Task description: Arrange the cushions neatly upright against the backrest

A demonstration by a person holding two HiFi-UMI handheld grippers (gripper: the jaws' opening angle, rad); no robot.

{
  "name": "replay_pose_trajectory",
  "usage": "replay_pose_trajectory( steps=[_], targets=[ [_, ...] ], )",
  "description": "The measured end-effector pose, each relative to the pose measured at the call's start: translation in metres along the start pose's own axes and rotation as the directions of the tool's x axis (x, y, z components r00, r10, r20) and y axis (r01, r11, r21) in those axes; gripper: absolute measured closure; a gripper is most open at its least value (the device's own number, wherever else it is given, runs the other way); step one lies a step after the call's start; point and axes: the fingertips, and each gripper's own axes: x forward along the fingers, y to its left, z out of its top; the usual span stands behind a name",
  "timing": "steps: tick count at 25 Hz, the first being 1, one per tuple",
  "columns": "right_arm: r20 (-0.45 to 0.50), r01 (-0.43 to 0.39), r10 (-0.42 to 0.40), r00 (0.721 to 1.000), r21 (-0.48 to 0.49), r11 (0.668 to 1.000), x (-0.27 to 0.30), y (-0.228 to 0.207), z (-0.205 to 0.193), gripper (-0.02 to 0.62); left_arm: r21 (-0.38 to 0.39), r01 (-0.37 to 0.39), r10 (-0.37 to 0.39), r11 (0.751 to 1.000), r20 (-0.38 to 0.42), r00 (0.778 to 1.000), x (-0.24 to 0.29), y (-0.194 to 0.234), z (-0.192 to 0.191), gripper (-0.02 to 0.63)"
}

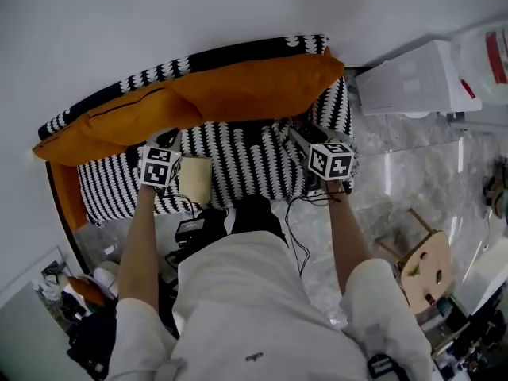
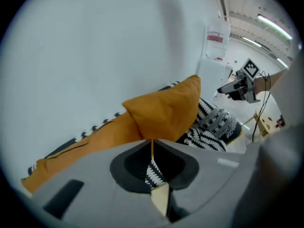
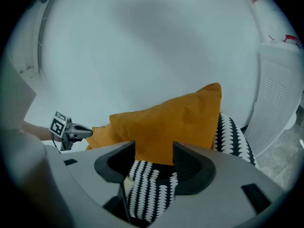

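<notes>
left gripper [image 1: 167,139] jaws pinched together, empty | right gripper [image 1: 297,130] jaws apart, empty | left cushion [image 1: 103,125] and right cushion [image 1: 262,86] both lie lengthwise along the backrest [image 1: 238,51], just past the jaws | saggy left cushion looks closest to left gripper

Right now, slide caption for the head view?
Two orange cushions line the backrest of a black-and-white sofa; left gripper shut, right gripper open, both empty.

The left gripper [image 2: 152,144] pinches 1 orange cushion [image 2: 164,110] by its lower edge, jaws together.
</notes>
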Motion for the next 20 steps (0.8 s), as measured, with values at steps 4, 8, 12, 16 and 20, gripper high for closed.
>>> replay_pose_trajectory(
  steps=[4, 8, 12, 16, 20],
  targets=[
    [0.042, -0.087, 0.087, 0.995, -0.023, 0.996, -0.032, 0.053, -0.003, 0.364, -0.093, -0.147, 0.159, 0.985, 0.136, 0.978, -0.098, 0.051, -0.027, 0.594],
    [0.069, -0.13, 0.135, 0.988, -0.078, 0.988, -0.043, 0.098, -0.002, 0.461, -0.157, -0.377, 0.403, 0.913, 0.199, 0.893, -0.186, 0.111, -0.067, 0.594],
    [0.076, -0.164, 0.174, 0.982, -0.117, 0.979, -0.048, 0.144, -0.006, 0.514, -0.246, -0.477, 0.528, 0.844, 0.219, 0.821, -0.26, 0.144, -0.122, 0.594],
    [0.058, -0.197, 0.21, 0.976, -0.179, 0.964, -0.048, 0.195, -0.012, 0.542, -0.335, -0.451, 0.539, 0.827, 0.245, 0.806, -0.309, 0.141, -0.172, 0.594],
    [0.039, -0.221, 0.237, 0.971, -0.244, 0.944, -0.043, 0.259, -0.021, 0.56, -0.423, -0.298, 0.444, 0.856, 0.306, 0.842, -0.334, 0.117, -0.208, 0.595]
  ],
)
